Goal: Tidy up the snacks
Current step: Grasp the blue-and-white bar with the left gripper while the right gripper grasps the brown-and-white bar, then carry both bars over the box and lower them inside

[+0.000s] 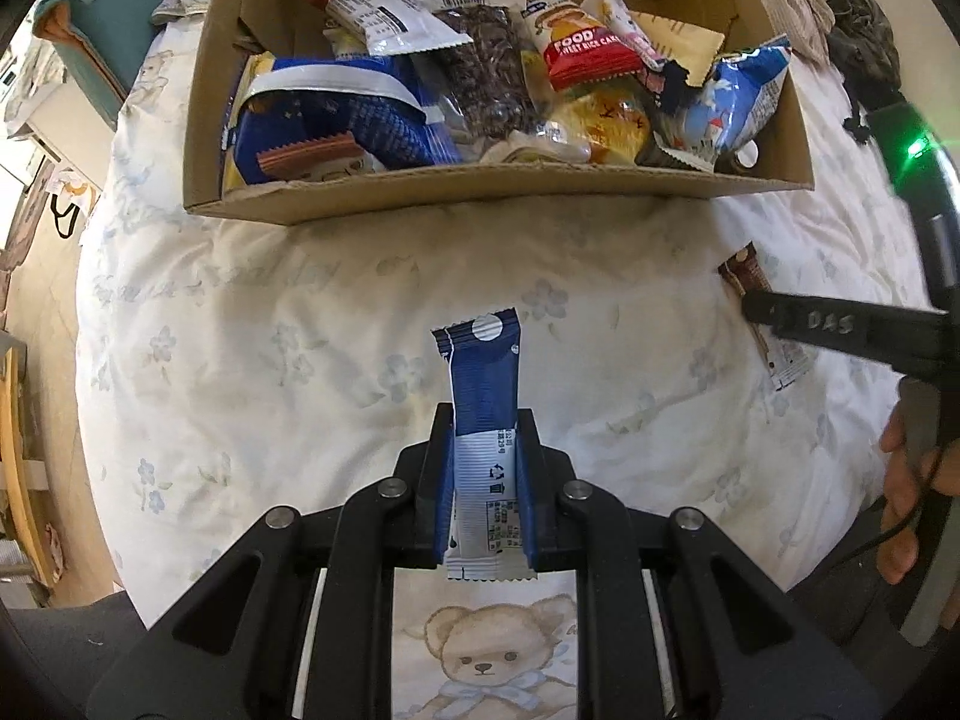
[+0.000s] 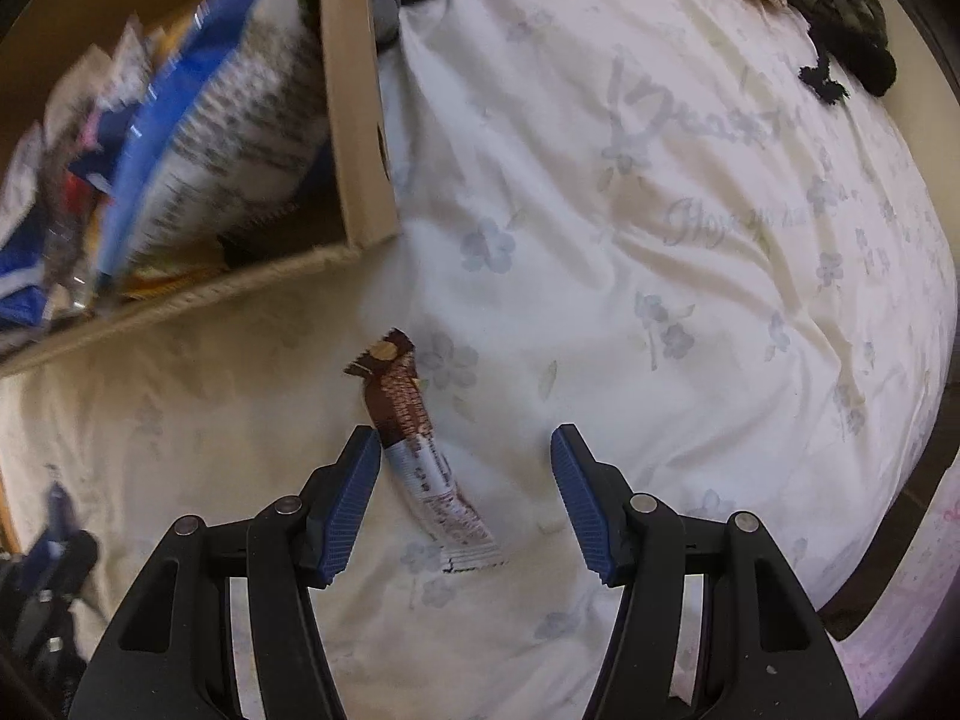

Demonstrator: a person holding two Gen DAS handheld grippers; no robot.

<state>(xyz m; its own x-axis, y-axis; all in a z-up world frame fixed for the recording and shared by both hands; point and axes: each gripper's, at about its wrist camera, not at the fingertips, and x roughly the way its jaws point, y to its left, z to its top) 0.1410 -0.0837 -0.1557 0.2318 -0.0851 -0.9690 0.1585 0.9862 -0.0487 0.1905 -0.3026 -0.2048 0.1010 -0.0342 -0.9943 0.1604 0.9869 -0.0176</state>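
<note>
Holding a slim blue-and-white foil snack packet point(image 1: 483, 420) upright, the left hand-held gripper point(image 1: 485, 468) is clenched on the packet's lower half, so that the upper half stands free above the fingertips. The packet hangs over the cream floral quilt of the bed point(image 1: 300, 330), short of the open brown cardboard box point(image 1: 498, 192). Judged risk: the free upper half may catch the box's near wall on the way in, bending or twisting the packet out of the grip.

The right hand-held gripper point(image 2: 465, 450) is spread wide, its blue ribbed pads either side of a brown-and-white foil snack bar point(image 2: 414, 444) that lies flat on the quilt. The bar lies aslant, just beside the left pad point(image 2: 354, 480) and well apart from the other. Judged risk: closing from this offset would push the bar sideways or pinch only an edge; the soft quilt may also fold into the grip along with the thin wrapper.

Farther off, the box sits on the bed already heaped with mixed snack packets point(image 1: 480, 78), some leaning above the rim at the right end, such as a light-blue crinkled bag point(image 1: 738, 96). Judged risk: dropping another item on the heap may let it slide off or tip a leaning bag over the wall. Dark clothing point(image 2: 846, 12) lies at the far edge of the bed.
</note>
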